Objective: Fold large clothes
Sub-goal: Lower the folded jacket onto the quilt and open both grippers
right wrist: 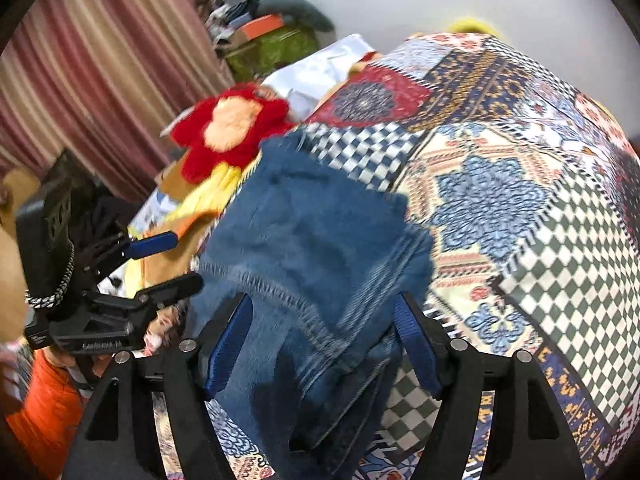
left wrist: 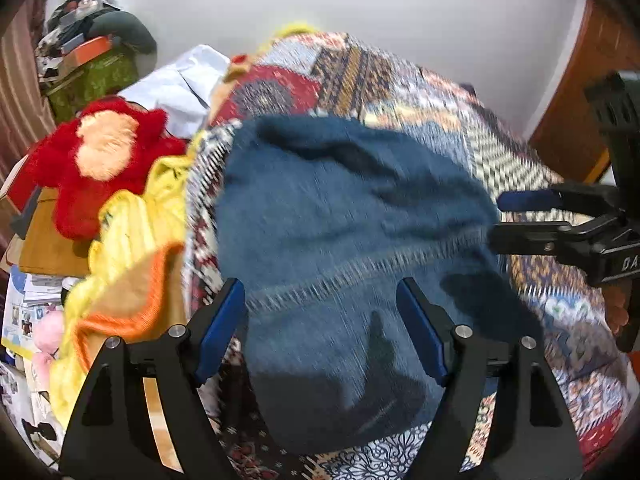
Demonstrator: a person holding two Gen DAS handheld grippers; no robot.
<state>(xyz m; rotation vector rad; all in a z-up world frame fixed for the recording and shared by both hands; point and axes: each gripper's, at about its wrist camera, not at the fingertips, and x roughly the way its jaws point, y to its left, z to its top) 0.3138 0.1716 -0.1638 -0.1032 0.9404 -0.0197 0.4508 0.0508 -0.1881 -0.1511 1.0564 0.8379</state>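
Note:
Blue denim jeans (left wrist: 340, 240) lie folded in a bundle on a patchwork bedspread (left wrist: 400, 76); they also show in the right wrist view (right wrist: 312, 248). My left gripper (left wrist: 320, 300) hovers over the near end of the jeans, jaws wide apart with nothing between them. My right gripper (right wrist: 324, 312) is open above the jeans' near right edge. It also shows from the side in the left wrist view (left wrist: 496, 218), jaws slightly apart at the jeans' right edge. The left gripper appears at the left of the right wrist view (right wrist: 188, 258), open.
A red and peach plush toy (left wrist: 104, 152) and yellow-orange cloth (left wrist: 132, 264) lie left of the jeans. A white garment (left wrist: 180, 84) lies behind them. A cluttered green box (left wrist: 92, 76) stands far left, with striped curtains (right wrist: 80, 80). A wooden door (left wrist: 580, 92) is at right.

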